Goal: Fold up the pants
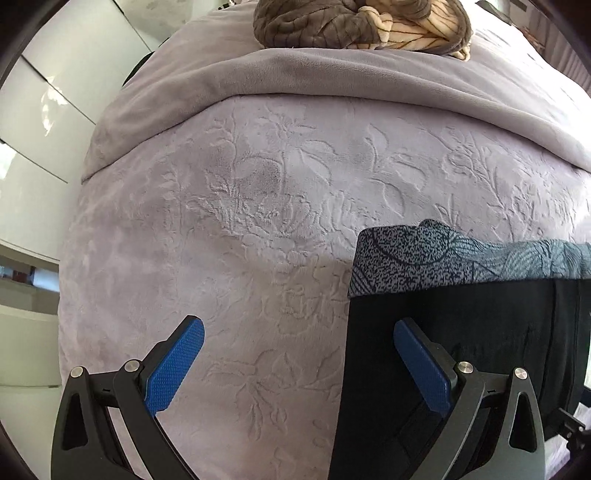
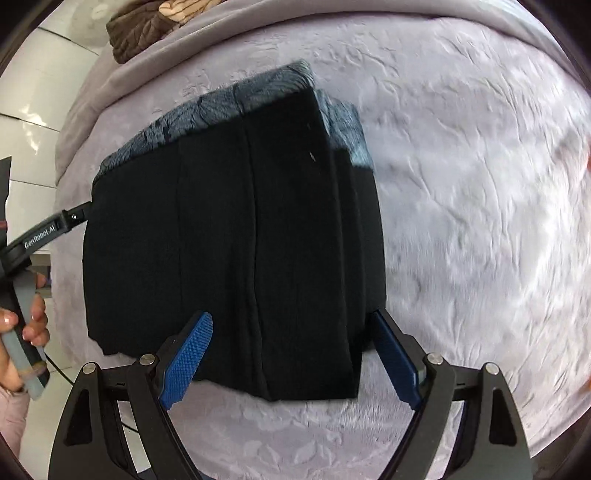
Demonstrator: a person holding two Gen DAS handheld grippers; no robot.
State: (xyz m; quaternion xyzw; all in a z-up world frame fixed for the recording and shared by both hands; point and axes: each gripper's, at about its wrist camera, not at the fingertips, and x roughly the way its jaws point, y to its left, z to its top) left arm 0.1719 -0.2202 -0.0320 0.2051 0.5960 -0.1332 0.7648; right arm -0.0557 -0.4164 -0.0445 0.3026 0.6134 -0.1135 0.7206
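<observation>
Left fingers: the left gripper (image 1: 298,363) is spread wide with nothing between its blue pads; its right pad hangs over the near left edge of the pants (image 1: 461,332), contact not clear.
Right fingers: the right gripper (image 2: 291,360) is also spread wide and holds nothing, straddling the near edge of the pants (image 2: 236,240).
Pants: a dark, compact rectangle folded several layers thick, lying on the bed (image 1: 240,221), toward 4 o'clock in the left wrist view and at centre in the right wrist view.
Under the pants: a blue-grey patterned cloth (image 1: 424,254) shows along the far edge, toward 12 o'clock; whether it is part of the pants I cannot tell.
Surroundings: a brown and cream bundle (image 1: 362,22) lies far off at 12 o'clock; the person's left hand (image 2: 22,325) shows at 9 o'clock in the right wrist view.
Stage, as a judgement: the folding looks nearly or fully done.
Doing it well: lift both sets of fingers straight away from the stack without dragging an edge, so the layers stay aligned; press any loose corner flat.
</observation>
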